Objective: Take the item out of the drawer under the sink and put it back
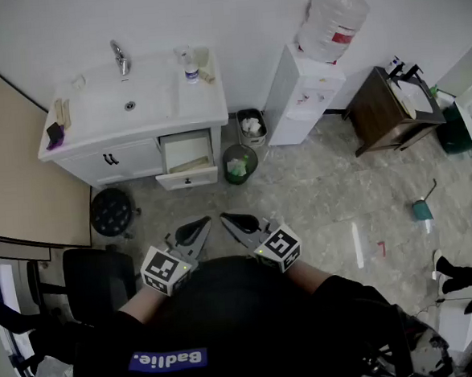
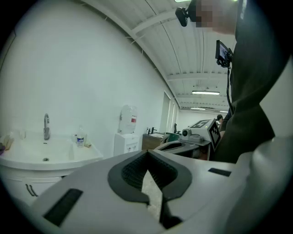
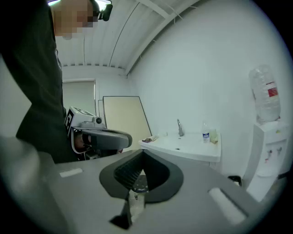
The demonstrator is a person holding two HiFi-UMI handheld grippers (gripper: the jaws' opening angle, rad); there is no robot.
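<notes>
White-walled room, marbled floor (image 1: 325,193). Head view: far left, under the sink (image 1: 133,102), the drawer (image 1: 188,177) stands open with a pale item (image 1: 187,164) inside. Left gripper view: left gripper (image 2: 147,152) clenched, empty. Right gripper view: right gripper (image 3: 141,152) clamped on nothing. The lift-out looks yet to begin.

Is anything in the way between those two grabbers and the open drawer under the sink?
Nothing visible. Only bare floor lies between the left gripper, the right gripper and the open drawer. A black stool stands left of that path, and a green bin stands just right of the drawer.
</notes>
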